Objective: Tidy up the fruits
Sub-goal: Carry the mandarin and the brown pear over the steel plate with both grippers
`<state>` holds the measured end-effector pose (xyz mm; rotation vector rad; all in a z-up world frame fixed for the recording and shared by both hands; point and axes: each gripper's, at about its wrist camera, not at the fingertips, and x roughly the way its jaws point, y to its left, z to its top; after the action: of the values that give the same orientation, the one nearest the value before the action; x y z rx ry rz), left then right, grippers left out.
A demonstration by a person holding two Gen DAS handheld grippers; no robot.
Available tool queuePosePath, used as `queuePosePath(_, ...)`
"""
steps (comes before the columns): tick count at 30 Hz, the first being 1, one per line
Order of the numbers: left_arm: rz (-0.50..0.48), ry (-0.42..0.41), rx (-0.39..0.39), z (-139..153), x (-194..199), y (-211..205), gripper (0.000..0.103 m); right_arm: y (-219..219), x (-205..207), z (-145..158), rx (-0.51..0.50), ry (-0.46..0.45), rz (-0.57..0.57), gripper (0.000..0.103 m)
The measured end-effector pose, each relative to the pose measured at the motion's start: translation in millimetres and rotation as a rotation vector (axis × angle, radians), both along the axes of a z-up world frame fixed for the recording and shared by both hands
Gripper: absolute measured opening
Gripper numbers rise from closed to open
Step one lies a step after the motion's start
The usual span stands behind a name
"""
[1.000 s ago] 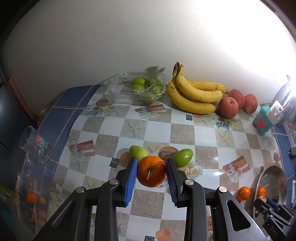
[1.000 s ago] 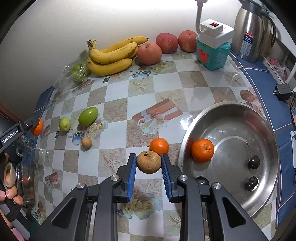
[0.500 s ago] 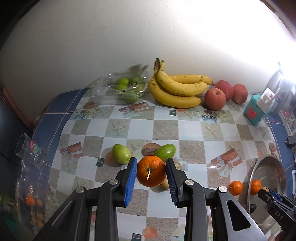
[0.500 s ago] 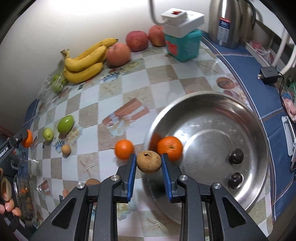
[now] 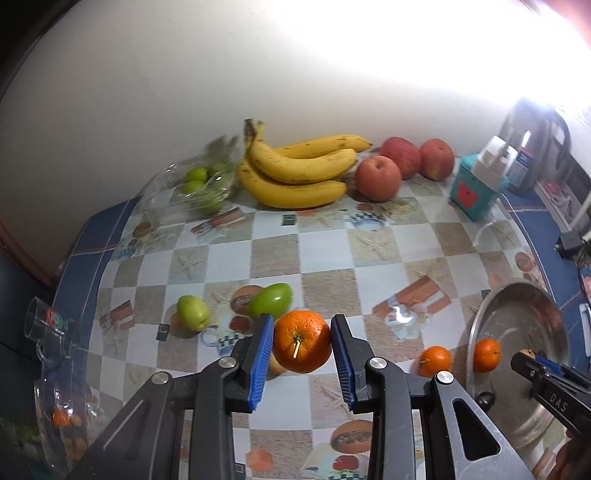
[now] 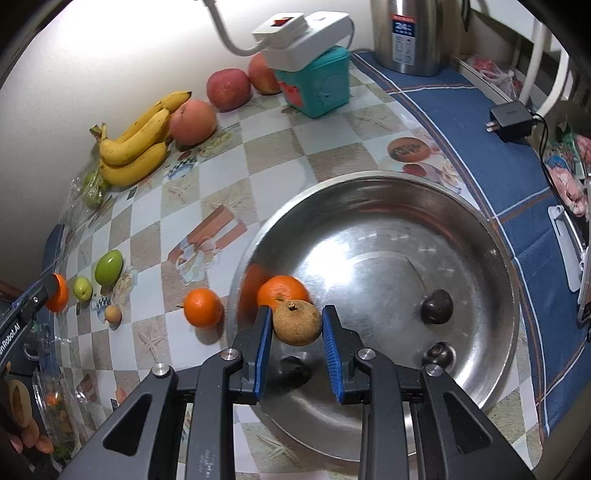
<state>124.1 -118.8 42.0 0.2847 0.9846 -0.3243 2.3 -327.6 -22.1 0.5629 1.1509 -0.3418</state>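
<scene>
My left gripper [image 5: 302, 345] is shut on an orange [image 5: 301, 340] and holds it above the checked tablecloth, near two green fruits [image 5: 270, 299]. My right gripper [image 6: 296, 326] is shut on a brown round fruit [image 6: 297, 322] over the near-left rim of the steel bowl [image 6: 480, 236]. An orange [image 6: 282, 291] and three dark fruits [image 6: 437, 306] lie inside the bowl. Another orange [image 6: 202, 308] rests on the table just left of the bowl. The left gripper with its orange [image 6: 59, 292] shows at the left edge of the right wrist view.
Bananas [image 5: 299, 171] and three red apples [image 5: 378, 177] lie along the wall, beside a clear bag of green fruits [image 5: 195, 184]. A teal box with a power strip [image 6: 314, 79], a steel kettle [image 6: 410, 33] and a charger [image 6: 511, 121] stand at right. A glass jug [image 5: 55, 350] is at left.
Both grippers carried their fruits to the right. The right gripper went from the table beside the bowl to over the bowl's rim; the left passed the green fruits toward the bowl.
</scene>
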Motion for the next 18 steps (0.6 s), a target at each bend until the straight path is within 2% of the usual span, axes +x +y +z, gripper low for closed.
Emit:
queuePosePath(9, -0.105, -0.007, 0.032, -2, -22, -42, 0.034, -21, -11, -4, 0.011, 0.006, -0.049, 0.028)
queuePosePath(14, -0.185, 0.023, 0.001, -4, -37, -66, 0.034, -31, -17, -6, 0.023, 0.003, -0.072, 0.028)
queuePosePath(18, -0.244, 0.025, 0.018, -8, -52, -88, 0.034, -40, -22, -7, 0.030, 0.002, -0.094, 0.028)
